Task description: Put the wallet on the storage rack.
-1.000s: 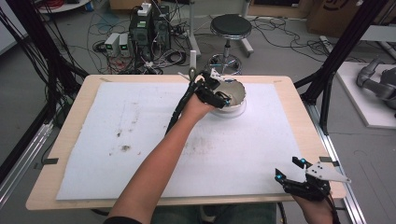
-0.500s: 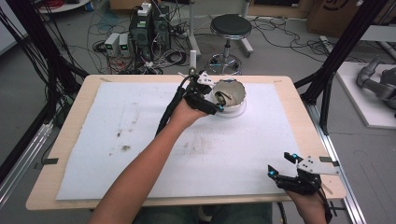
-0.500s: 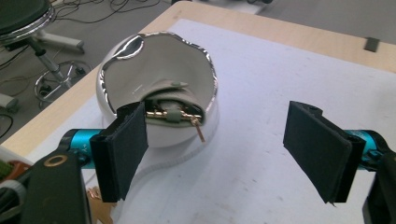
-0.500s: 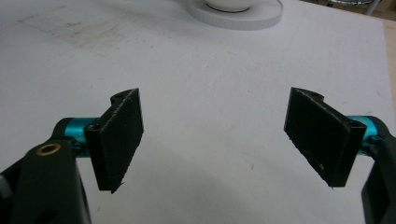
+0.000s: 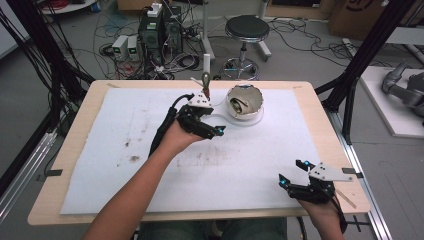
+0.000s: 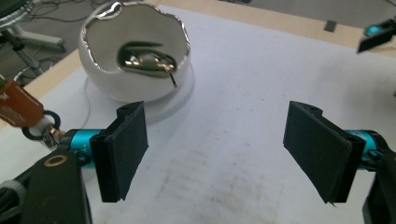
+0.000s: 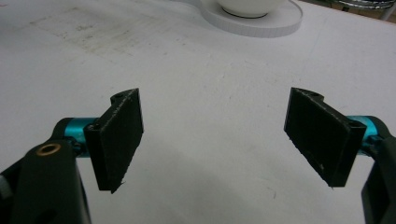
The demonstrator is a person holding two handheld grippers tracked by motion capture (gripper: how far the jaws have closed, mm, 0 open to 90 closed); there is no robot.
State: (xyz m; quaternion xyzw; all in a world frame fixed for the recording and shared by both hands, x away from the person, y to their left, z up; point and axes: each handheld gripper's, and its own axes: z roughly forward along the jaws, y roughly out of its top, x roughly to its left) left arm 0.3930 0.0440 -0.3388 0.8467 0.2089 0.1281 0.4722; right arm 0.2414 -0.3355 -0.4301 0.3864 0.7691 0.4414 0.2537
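Observation:
A white bowl (image 5: 245, 102) with a wavy silver rim stands on a white saucer (image 5: 250, 120) at the far middle of the table. In the left gripper view a greenish and gold object (image 6: 148, 61) lies inside the bowl (image 6: 107, 79). My left gripper (image 5: 215, 126) hovers just left of the saucer and nearer to me, its jaws open and empty (image 6: 217, 154). My right gripper (image 5: 292, 172) sits low at the near right corner, open with nothing between its pads (image 7: 215, 144). The saucer (image 7: 261, 23) lies far ahead of it.
A white sheet (image 5: 125, 165) with brown stains covers the wooden table (image 5: 50, 210). Black frame posts (image 5: 350, 75) stand at the table's sides. Beyond the far edge are a stool (image 5: 246, 27), computer boxes (image 5: 157, 35) and cables on the floor.
My left gripper has drawn back from over the bowl, toward me and to the left. The right gripper has slid a little to the left along the near edge.

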